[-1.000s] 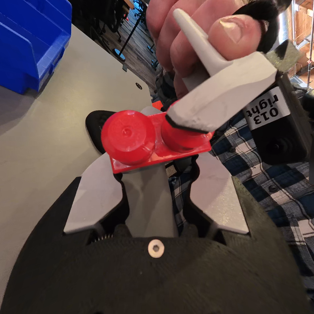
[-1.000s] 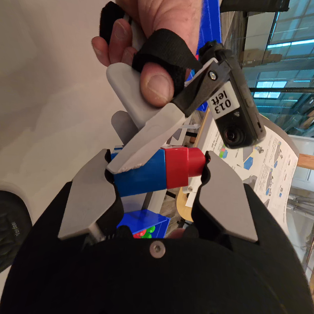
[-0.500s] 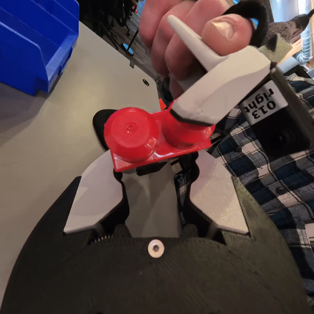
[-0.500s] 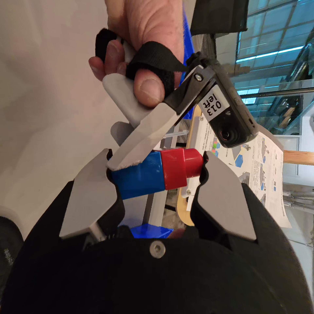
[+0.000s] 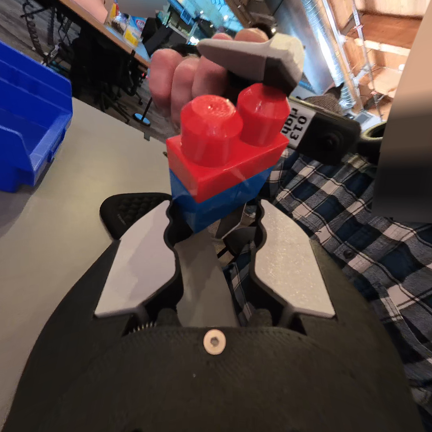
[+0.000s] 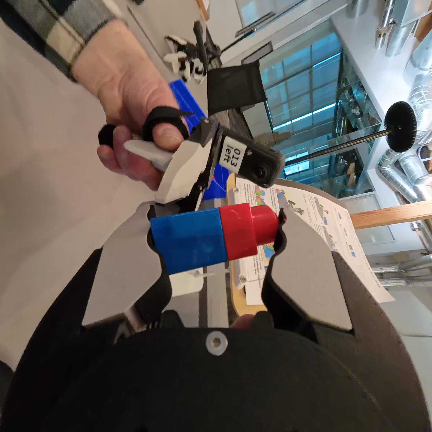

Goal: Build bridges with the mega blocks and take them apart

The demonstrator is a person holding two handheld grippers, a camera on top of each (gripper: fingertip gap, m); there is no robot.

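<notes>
A red block point(image 6: 236, 231) is stacked on a blue block point(image 6: 187, 238). My right gripper point(image 6: 215, 231) is shut on this stack end to end, one pad on the blue block's base and the other on a red stud. The stack also shows in the left wrist view, red block point(image 5: 224, 161) over blue block point(image 5: 210, 205). There one finger point(image 5: 245, 58) of the right gripper presses the far red stud. My left gripper point(image 5: 215, 207) is open. The blue block's lower corner dips between its tips, with a gap at the right pad. In the right wrist view the left gripper point(image 6: 174, 187) sits just off the blue block's edge.
A blue bin point(image 5: 28, 131) stands on the grey table point(image 5: 70, 233) at the left, with a black pad point(image 5: 131, 210) nearer. A person's plaid shirt point(image 5: 350, 222) is at the right. A printed instruction sheet on a board point(image 6: 315, 233) lies beyond the stack.
My left gripper's jaws have narrowed and it has drawn back off the blue block, so the stack now stands beyond its tips. The right gripper keeps its hold and both views have tilted.
</notes>
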